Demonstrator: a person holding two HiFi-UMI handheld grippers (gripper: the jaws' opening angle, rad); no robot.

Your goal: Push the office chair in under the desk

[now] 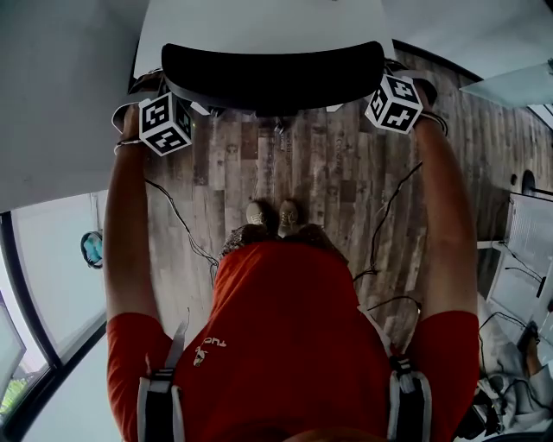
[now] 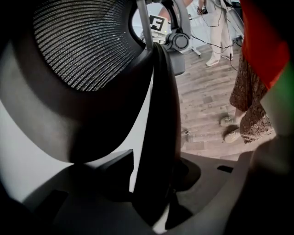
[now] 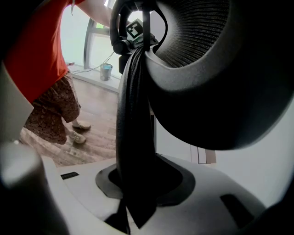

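In the head view, the chair (image 1: 272, 76) is being seen from above. Its black backrest (image 1: 216, 73) is standing right at the near edge of the white tabletop (image 1: 259, 22), and the seat is being hidden below it. The left hand-held gripper (image 1: 164, 121) is being held at the left end of the backrest and the right hand-held gripper (image 1: 394, 104) at the right end, with both arms being stretched forward. The person's shoes (image 1: 272, 216) are being shown on the wooden floor (image 1: 328, 173), apart from the chair.

In the left gripper view, the dark side edge of the backrest (image 2: 158, 137) is being clamped between the two jaws, which are standing partly apart around it. The mesh (image 2: 87, 46) is being shown at the upper left.

In the right gripper view, the other side edge (image 3: 135, 137) is being clamped between the jaws in the same way. A bucket (image 3: 106, 71) is standing on the floor beside the window (image 3: 78, 36).
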